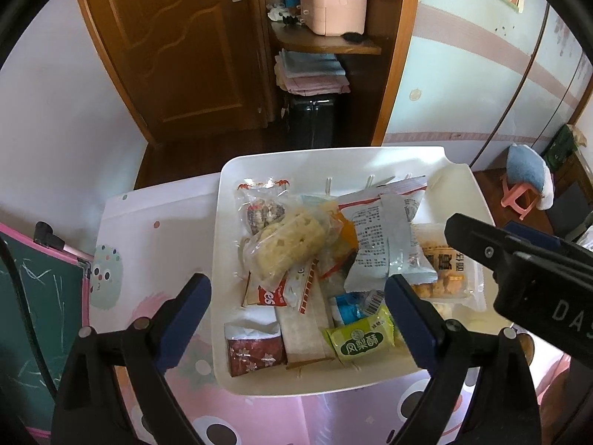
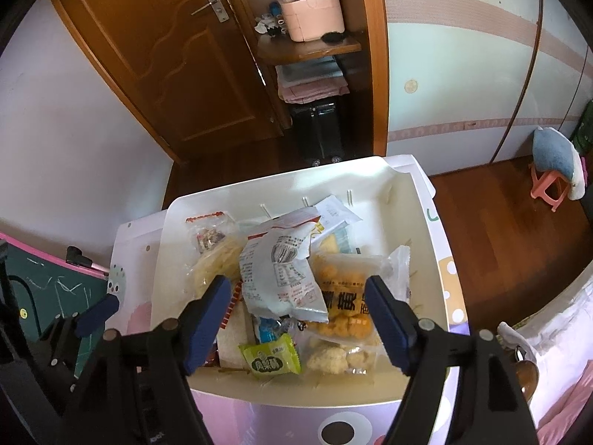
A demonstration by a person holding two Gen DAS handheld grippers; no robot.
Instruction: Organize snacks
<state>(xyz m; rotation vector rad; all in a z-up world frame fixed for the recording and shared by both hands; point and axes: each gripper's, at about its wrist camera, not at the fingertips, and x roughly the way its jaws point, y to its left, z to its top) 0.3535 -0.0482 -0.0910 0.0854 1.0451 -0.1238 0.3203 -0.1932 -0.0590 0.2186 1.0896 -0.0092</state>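
Note:
A white bin (image 1: 259, 159) (image 2: 207, 194) on a small patterned table holds several snack packets. Among them are a clear pack of yellow rice crackers (image 1: 285, 241) (image 2: 217, 259), a grey-white printed bag (image 1: 385, 237) (image 2: 281, 270), a bag of orange puffs (image 1: 444, 274) (image 2: 344, 296), a green packet (image 1: 357, 337) (image 2: 270, 358) and a red packet (image 1: 255, 352). My left gripper (image 1: 298, 298) is open and empty, above the bin's near part. My right gripper (image 2: 298, 298) is open and empty, above the grey-white bag and puffs; it also shows in the left wrist view (image 1: 500, 248).
The table (image 1: 148, 222) has a pastel cartoon cover. A green chalkboard with a pink frame (image 1: 40, 296) stands at the left. A wooden door (image 1: 178, 44) and shelf with a pink box (image 1: 333, 11) are behind. A pink stool with a blue cushion (image 2: 552, 170) stands at the right.

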